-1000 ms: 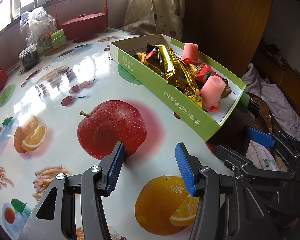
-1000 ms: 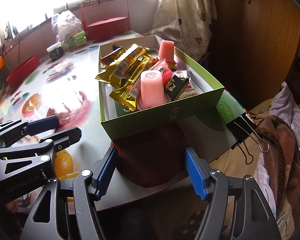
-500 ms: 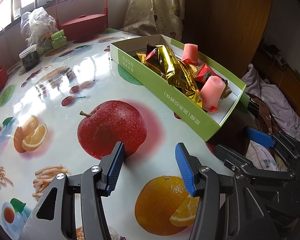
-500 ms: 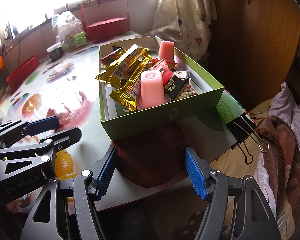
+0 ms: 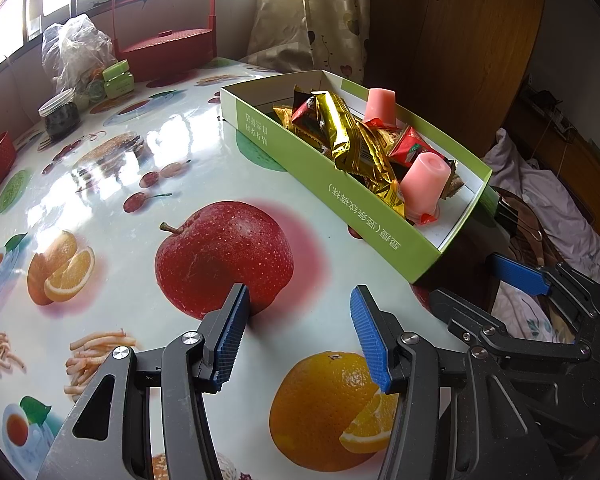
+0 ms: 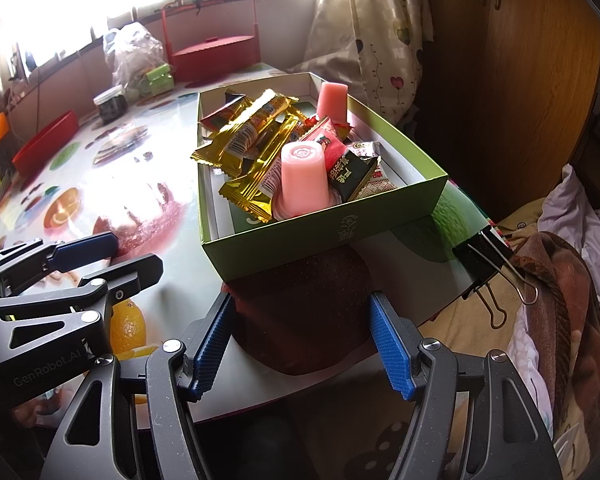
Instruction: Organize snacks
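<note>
A green cardboard box [image 5: 340, 196] [image 6: 324, 232] stands on the fruit-print table near its right edge. It holds gold snack packets [image 5: 352, 140] [image 6: 252, 136], red and dark wrapped snacks [image 6: 352, 168], and two pink jelly cups [image 5: 424, 188] [image 6: 302, 180]. My left gripper [image 5: 298, 320] is open and empty, low over the table to the left of the box. My right gripper [image 6: 302, 328] is open and empty, just in front of the box's near end. Each gripper shows in the other's view: the right gripper [image 5: 540, 300] and the left gripper [image 6: 72, 272].
A red basket [image 5: 168, 48] with a tall handle, a plastic bag [image 5: 76, 52], green small boxes [image 5: 118, 78] and a dark jar [image 5: 62, 114] stand at the far side. A black binder clip [image 6: 488, 256] grips the table's right edge. Bedding [image 6: 560, 280] lies beyond that edge.
</note>
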